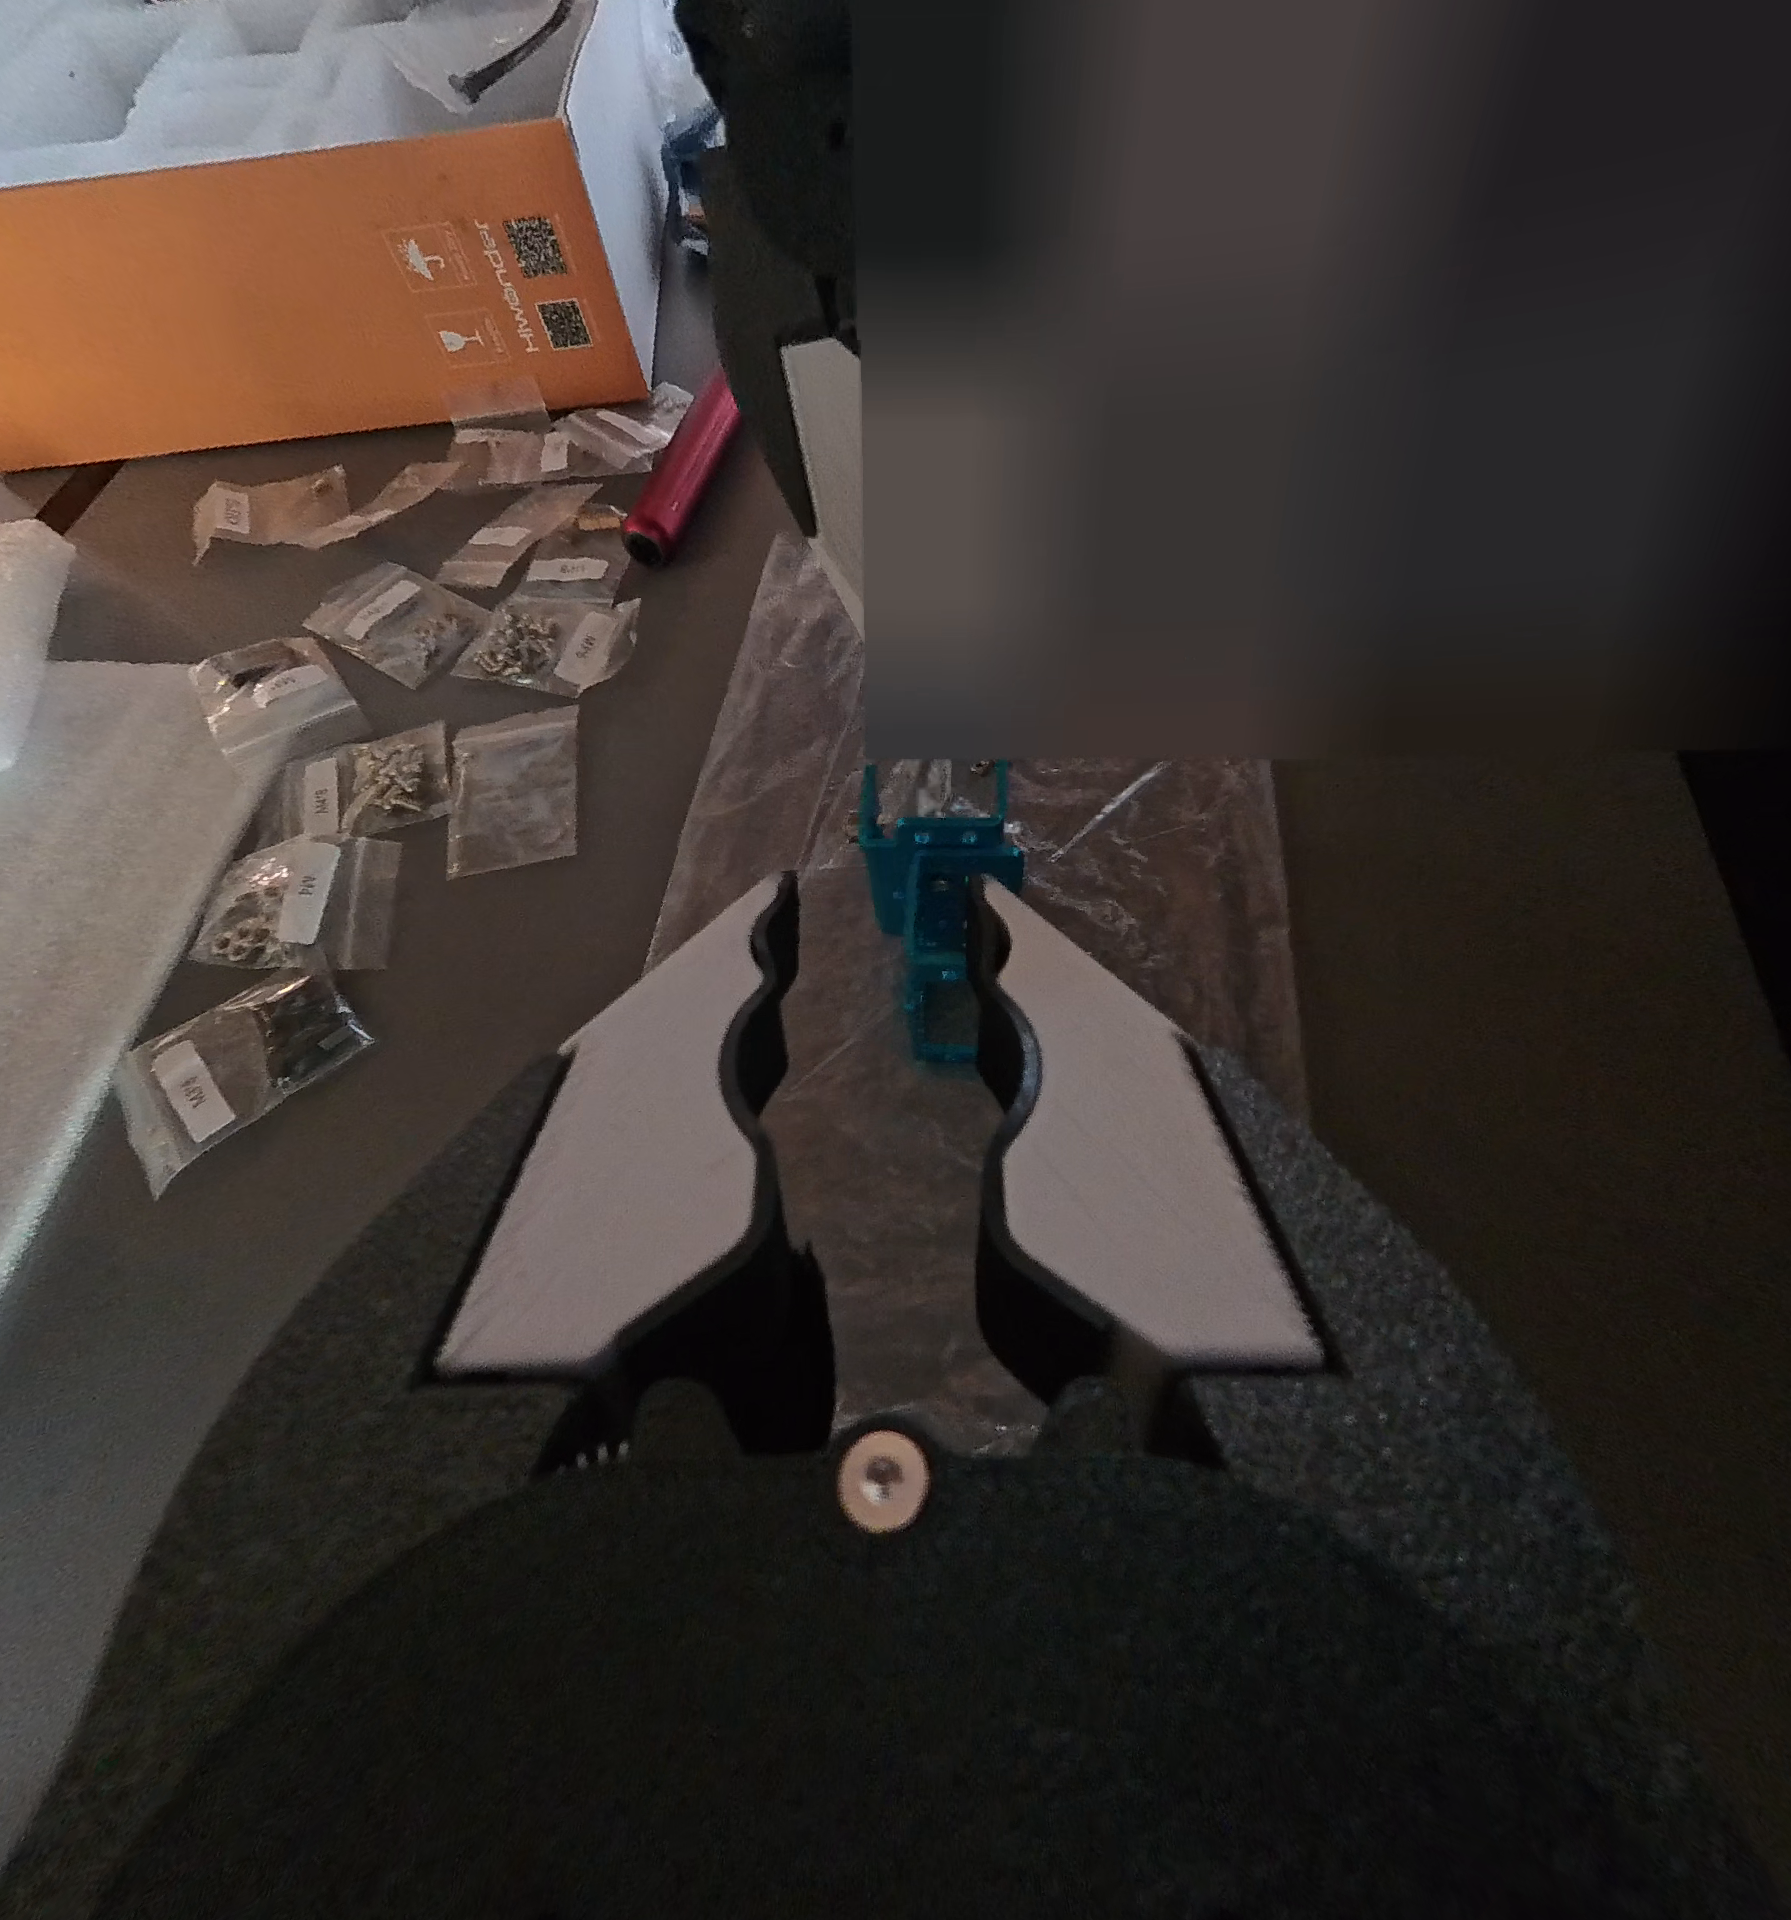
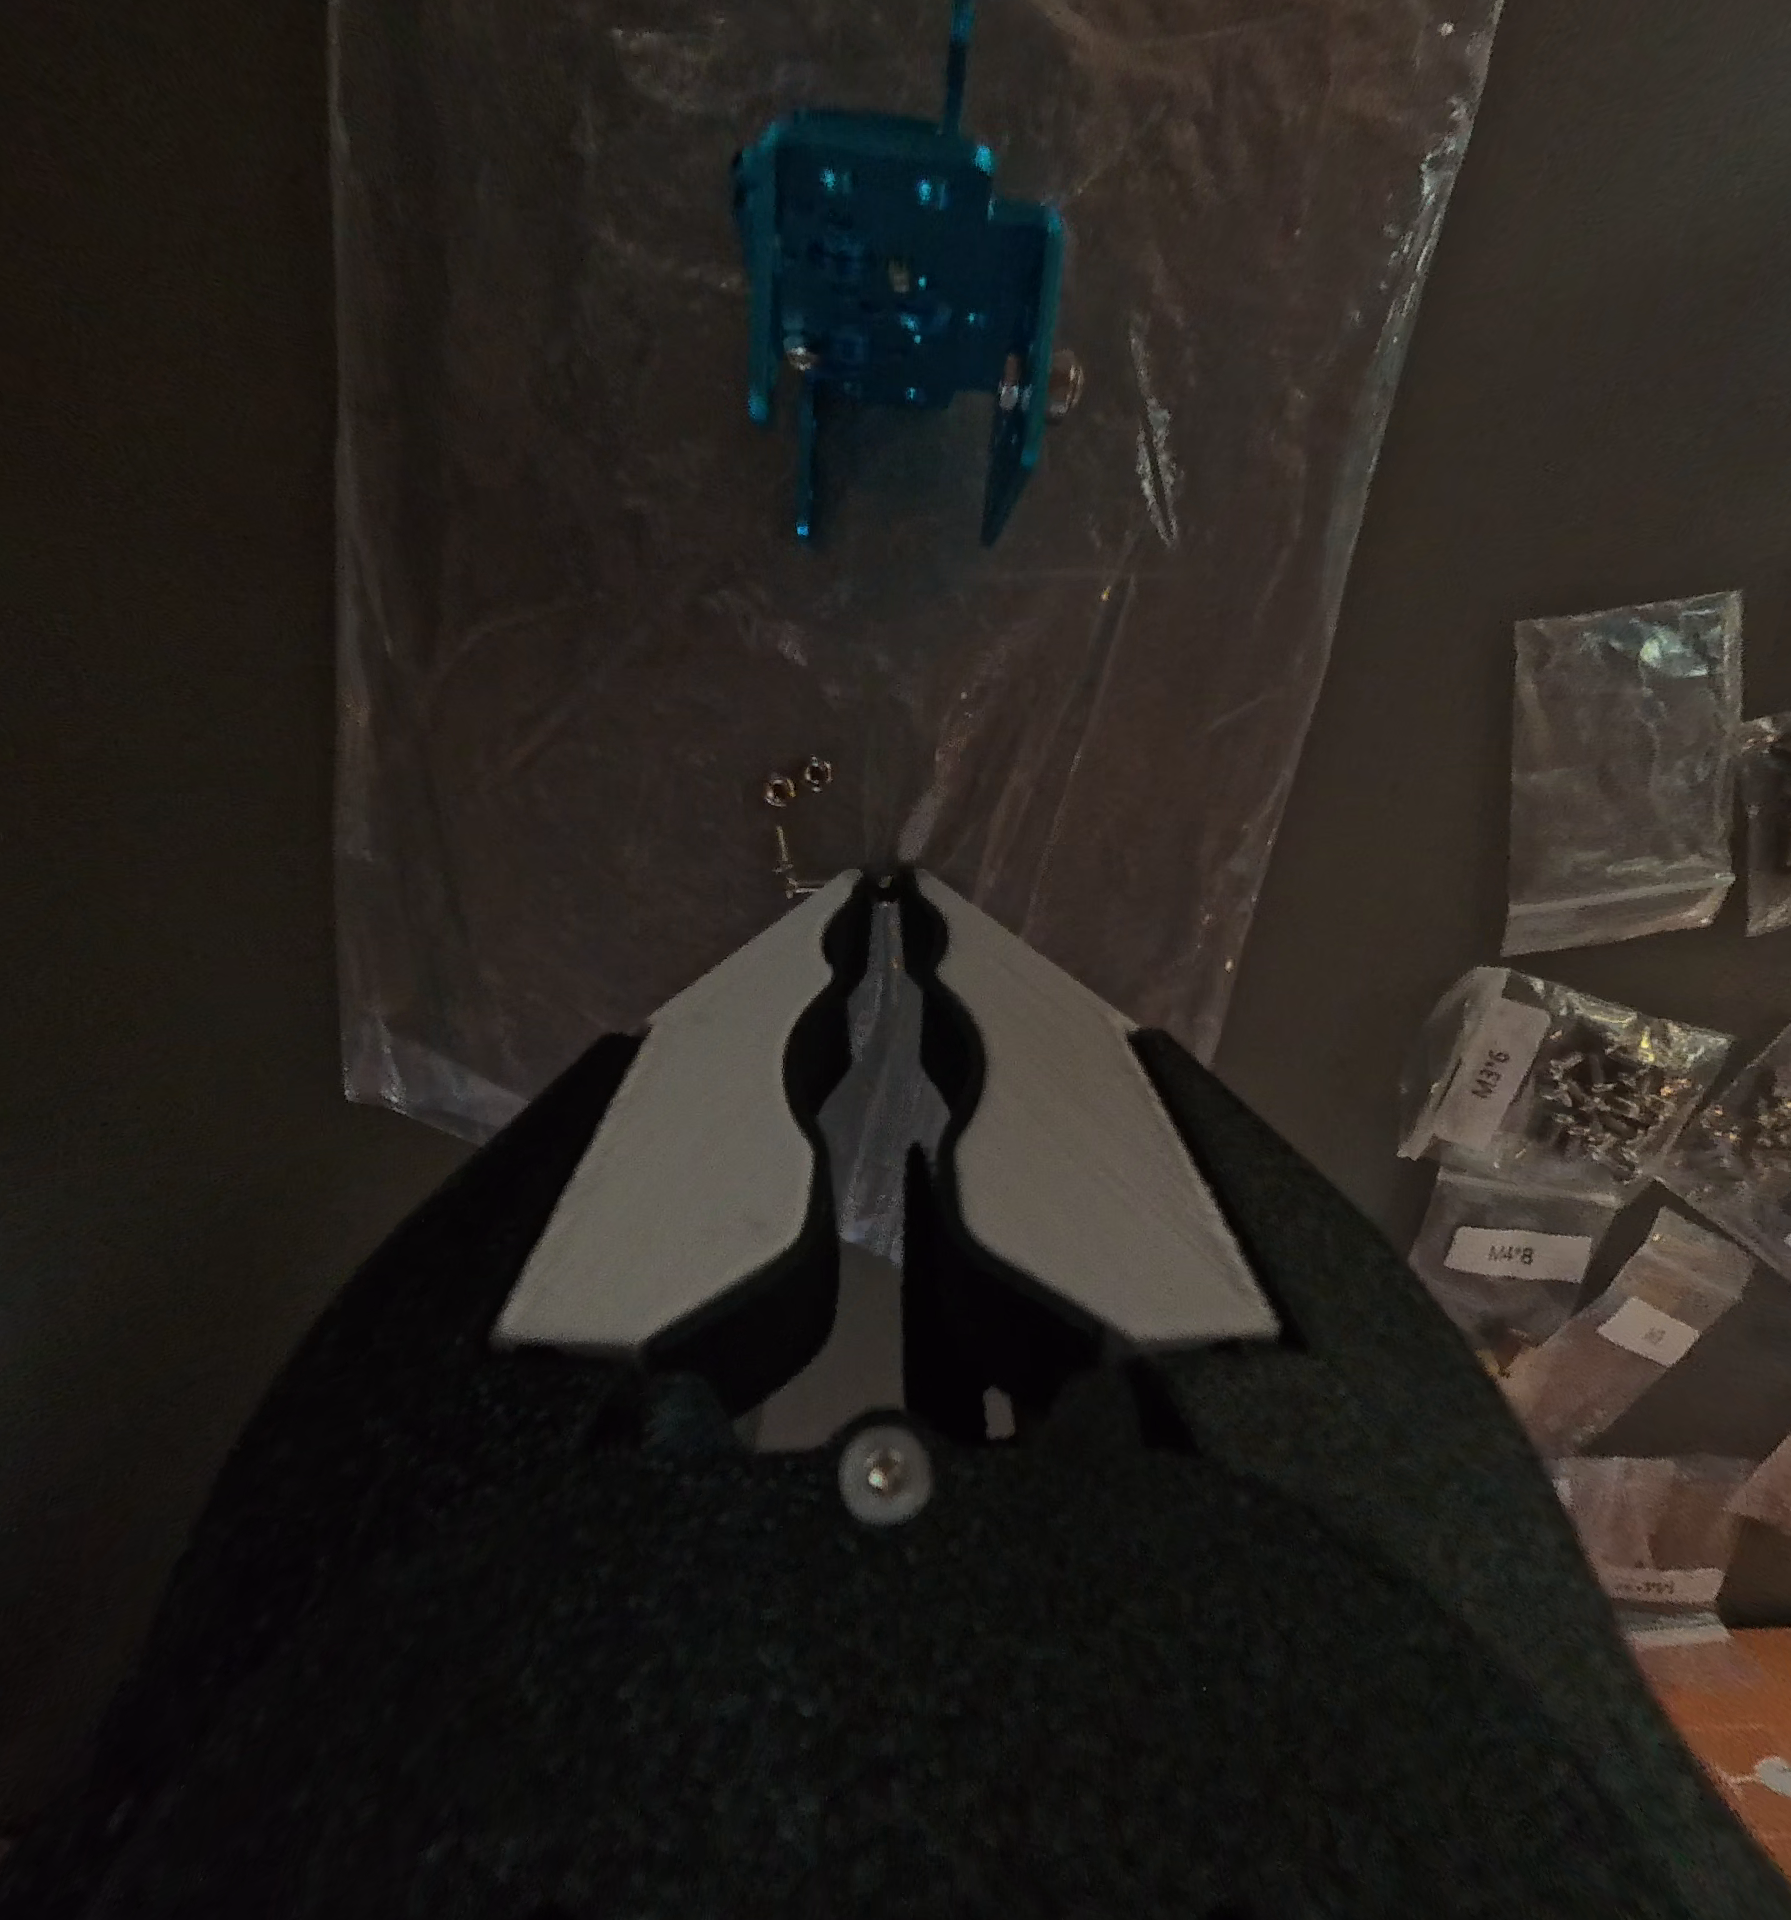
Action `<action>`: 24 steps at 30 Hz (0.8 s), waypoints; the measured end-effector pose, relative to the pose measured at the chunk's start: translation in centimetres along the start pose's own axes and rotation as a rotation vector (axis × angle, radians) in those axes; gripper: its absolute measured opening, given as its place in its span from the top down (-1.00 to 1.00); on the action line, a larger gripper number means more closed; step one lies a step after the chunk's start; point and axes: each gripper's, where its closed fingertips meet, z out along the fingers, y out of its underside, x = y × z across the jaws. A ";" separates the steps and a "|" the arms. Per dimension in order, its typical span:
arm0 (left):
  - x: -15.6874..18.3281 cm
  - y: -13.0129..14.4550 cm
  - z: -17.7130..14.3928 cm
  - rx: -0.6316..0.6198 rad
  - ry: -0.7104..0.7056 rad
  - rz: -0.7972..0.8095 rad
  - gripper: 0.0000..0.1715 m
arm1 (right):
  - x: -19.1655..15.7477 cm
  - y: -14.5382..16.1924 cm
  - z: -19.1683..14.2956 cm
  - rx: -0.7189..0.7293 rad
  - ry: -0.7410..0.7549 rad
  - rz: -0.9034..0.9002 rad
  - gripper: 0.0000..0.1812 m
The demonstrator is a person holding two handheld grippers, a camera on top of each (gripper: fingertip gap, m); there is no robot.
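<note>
Left wrist view: spread fingers by a blue bracket

Left wrist view shows a dark table (image 1: 1493, 1039) with an open orange box (image 1: 247, 301) at far left, white foam inside it. A clear plastic sheet (image 1: 1161, 862) lies flat ahead. Small clear bags (image 1: 403, 779) of screws are scattered at left between the box and the near edge, and a red cylinder (image 1: 685, 468) lies just right of the box. The left gripper (image 1: 889, 888) has its jaws wide apart, holding nothing; the blue bracket (image 1: 930, 914) stands on the sheet between the fingertips, close against the right one, though contact cannot be told.

Right wrist view shows the same sheet (image 2: 558, 623) with the bracket (image 2: 896, 322) far ahead, well apart from the right gripper (image 2: 886, 883). Its jaws are nearly closed at the tips, where a tiny bright speck shows; whether they pinch anything cannot be told. Two small nuts (image 2: 797, 781) and a thin screw (image 2: 787, 857) lie on the sheet just left of the tips. More bags (image 2: 1618, 769) lie at right.
</note>
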 end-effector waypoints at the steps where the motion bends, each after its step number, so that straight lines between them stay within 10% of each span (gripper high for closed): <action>1: 0.0 0.0 0.0 0.000 -0.002 0.002 0.63 | 0.0 -0.1 0.0 0.003 0.005 -0.011 0.98; 10: 0.0 -0.1 -0.2 0.001 -0.010 0.011 0.63 | -0.1 0.8 -0.7 0.023 0.005 -0.009 0.98; 24: 0.0 0.1 0.1 -0.002 -0.001 0.010 0.63 | 1.0 11.3 -4.3 0.010 0.250 0.286 0.98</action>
